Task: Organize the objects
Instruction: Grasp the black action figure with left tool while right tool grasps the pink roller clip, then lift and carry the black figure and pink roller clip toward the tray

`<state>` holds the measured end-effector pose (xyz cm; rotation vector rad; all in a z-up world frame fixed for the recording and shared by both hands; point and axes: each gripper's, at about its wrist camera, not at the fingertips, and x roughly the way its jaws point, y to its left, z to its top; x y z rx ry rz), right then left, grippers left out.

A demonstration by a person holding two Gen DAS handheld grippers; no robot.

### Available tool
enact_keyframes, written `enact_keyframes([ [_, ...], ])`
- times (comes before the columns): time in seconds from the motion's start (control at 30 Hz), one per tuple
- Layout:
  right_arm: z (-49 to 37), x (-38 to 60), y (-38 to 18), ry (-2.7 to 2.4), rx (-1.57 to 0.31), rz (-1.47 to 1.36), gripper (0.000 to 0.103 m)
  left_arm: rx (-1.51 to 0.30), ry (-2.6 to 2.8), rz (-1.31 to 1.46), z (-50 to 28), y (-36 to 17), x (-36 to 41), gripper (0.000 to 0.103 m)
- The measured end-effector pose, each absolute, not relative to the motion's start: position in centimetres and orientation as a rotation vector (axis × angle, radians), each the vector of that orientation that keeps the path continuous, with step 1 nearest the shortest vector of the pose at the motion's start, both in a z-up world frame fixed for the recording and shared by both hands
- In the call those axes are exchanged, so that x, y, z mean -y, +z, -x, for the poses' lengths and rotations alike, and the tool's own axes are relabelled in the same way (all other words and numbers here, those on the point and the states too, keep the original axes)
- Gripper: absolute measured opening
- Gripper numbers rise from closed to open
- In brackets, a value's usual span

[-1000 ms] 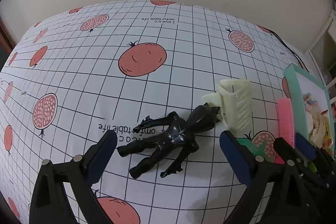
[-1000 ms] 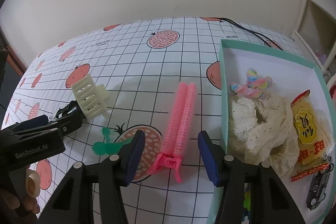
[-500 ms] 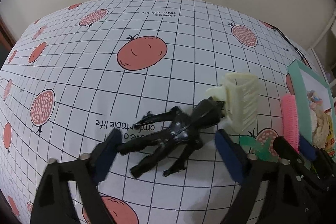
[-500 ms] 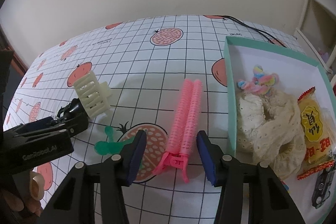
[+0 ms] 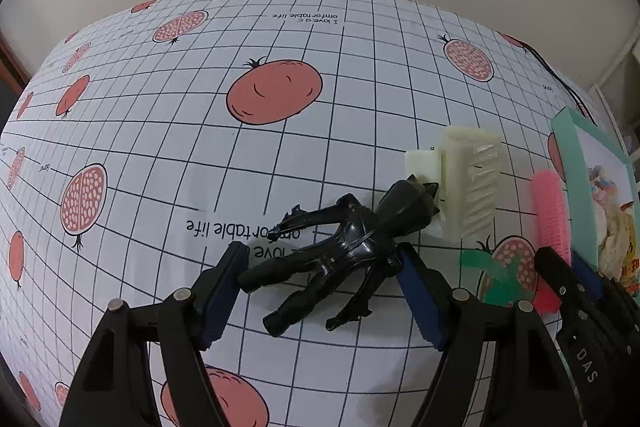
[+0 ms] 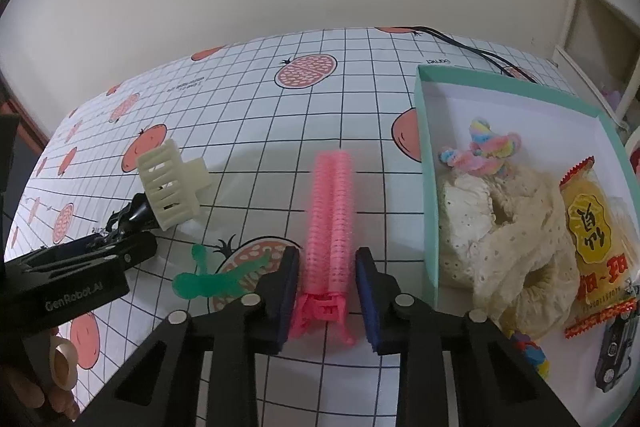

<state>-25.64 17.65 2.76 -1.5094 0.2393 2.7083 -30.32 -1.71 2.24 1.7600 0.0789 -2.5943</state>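
A glossy black toy figure (image 5: 344,247) lies on the pomegranate-print tablecloth (image 5: 280,39). My left gripper (image 5: 320,255) is open and straddles it, its blue pads close beside the leg and the arm. Beside the figure's head lies a cream claw clip (image 5: 468,183), also visible from the right wrist (image 6: 168,183). A pink roller clip (image 6: 330,211) lies lengthwise between the pads of my right gripper (image 6: 326,259), which is open with thin gaps on both sides. A green plastic piece (image 6: 208,279) lies between the two grippers.
A teal box (image 6: 426,163) stands to the right, holding cream lace fabric (image 6: 512,227), a yellow snack packet (image 6: 596,239) and a rainbow scrunchie (image 6: 488,147). A black cable (image 6: 472,47) runs behind it. A hand (image 6: 60,367) holds the left gripper's body (image 6: 80,279).
Both grippers have moved forward and down over their objects. Their jaws have narrowed: the left around the black figure, the right around the pink clip. Neither object has left the table.
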Motion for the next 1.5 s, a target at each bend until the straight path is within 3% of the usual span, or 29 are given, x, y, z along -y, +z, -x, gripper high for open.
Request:
enact_keyframes([
  [1.5,24.2,-18.3,7.0,2.856,-0.312,1.332,0.029,-0.049,-2.592,-1.574,28.7,7.7,4.5,0.076],
])
